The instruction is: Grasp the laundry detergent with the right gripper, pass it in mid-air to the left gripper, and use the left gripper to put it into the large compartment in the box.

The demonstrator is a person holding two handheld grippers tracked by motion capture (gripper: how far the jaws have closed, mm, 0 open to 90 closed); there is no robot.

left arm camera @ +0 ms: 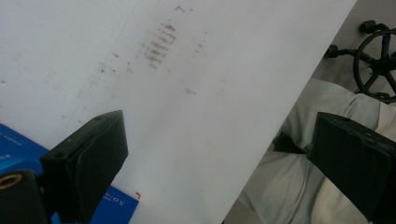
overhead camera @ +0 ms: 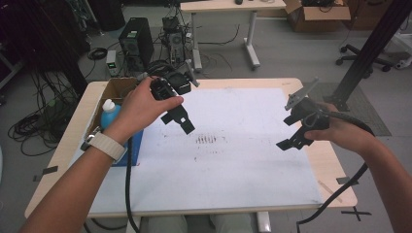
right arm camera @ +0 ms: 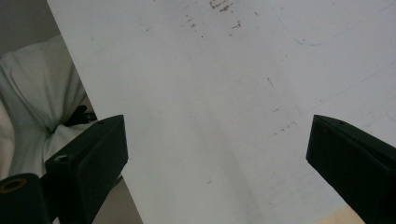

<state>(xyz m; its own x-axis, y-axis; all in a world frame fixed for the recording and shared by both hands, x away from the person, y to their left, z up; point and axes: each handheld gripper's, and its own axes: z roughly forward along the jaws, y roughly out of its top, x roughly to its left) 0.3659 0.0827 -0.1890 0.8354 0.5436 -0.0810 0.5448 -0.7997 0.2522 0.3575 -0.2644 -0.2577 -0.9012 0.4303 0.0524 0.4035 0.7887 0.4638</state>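
A white sheet (overhead camera: 233,160) covers the table at centre frame, smudged in the middle. Left gripper (overhead camera: 180,120) and right gripper (overhead camera: 290,141) hover above it, jaws spread, holding nothing. No task thing is evident. Risk: the trailing cable (overhead camera: 128,179) could snag the blue-capped bottle (overhead camera: 110,112) at left.

grey floor (overhead camera: 291,58), white desk (overhead camera: 233,6), tangled cables (overhead camera: 29,126), cardboard box (overhead camera: 316,17)

White sheet (overhead camera: 233,160) flat on table, dark smudges (overhead camera: 206,140) mid-sheet.

watch (overhead camera: 104,144): pale band | trousers (left arm camera: 299,186): light grey | cables (overhead camera: 128,184): black
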